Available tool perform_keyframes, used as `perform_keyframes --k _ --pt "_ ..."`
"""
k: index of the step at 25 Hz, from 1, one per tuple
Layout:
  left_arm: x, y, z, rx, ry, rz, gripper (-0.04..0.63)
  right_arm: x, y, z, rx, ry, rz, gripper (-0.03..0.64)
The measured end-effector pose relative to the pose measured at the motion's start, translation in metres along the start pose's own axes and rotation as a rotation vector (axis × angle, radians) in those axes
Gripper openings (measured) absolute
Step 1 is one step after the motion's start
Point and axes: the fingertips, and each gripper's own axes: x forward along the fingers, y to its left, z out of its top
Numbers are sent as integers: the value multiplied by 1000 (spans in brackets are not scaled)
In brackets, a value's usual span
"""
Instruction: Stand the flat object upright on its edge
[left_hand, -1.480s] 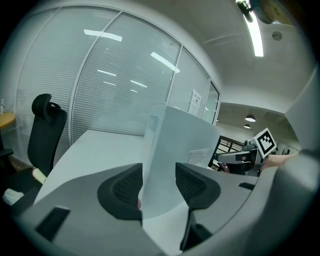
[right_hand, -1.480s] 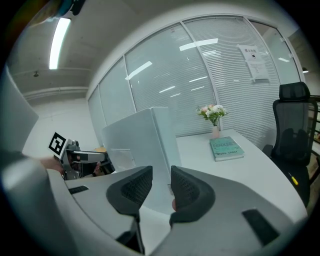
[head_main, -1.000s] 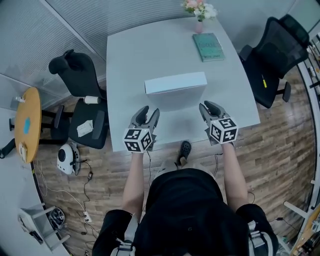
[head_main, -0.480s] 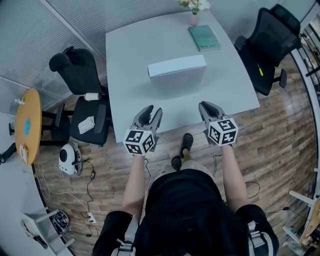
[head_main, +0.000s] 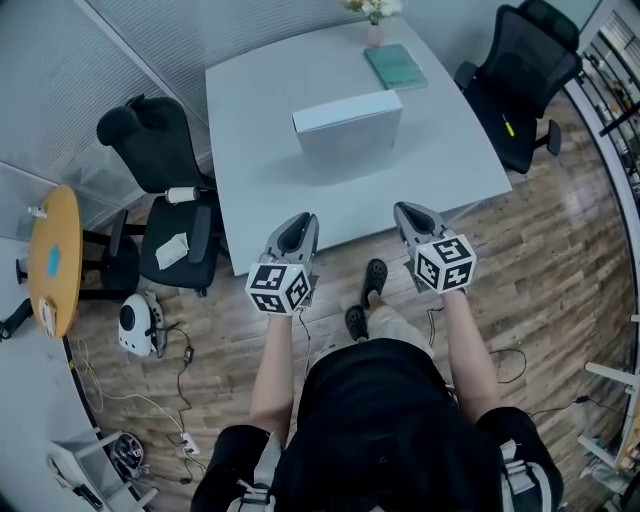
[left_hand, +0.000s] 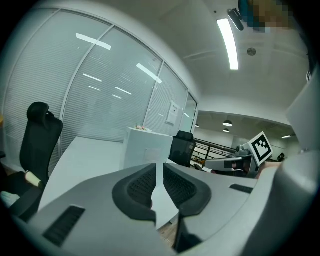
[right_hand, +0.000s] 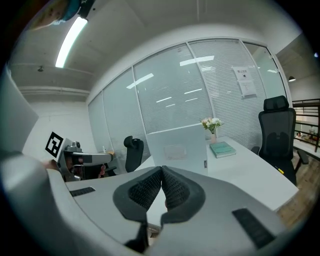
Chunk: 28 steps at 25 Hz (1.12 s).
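A white box (head_main: 347, 135) is stood upright on the bench (head_main: 260, 100). The left claw (head_main: 300, 220), just narrowed to a slit, and the clenched right claw (head_main: 408, 210) are seen empty.

the table (head_main: 260, 110) top is smooth, matt pale grey. the flat box (head_main: 350, 140) looks like matt white cardboard. the floor (head_main: 540, 260) is wood plank with a soft sheen. the office chair (head_main: 160, 150) is black cloth and matt plastic. the round side table (head_main: 55, 250) has a smooth wood-coloured top.
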Motion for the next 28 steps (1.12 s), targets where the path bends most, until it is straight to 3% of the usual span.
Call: perform_keyframes --k 7,14,28 --pt "-19 -21 8 3 -37 -21 41 -29 20 16 -7 -53 2 18" --pt "-33 -43 42 50 -102 -55 31 -51 42 59 -57 -139 30 18" --pt "-45 -51 78 60 -170 -31 32 -70 42 101 -78 -232 33 17"
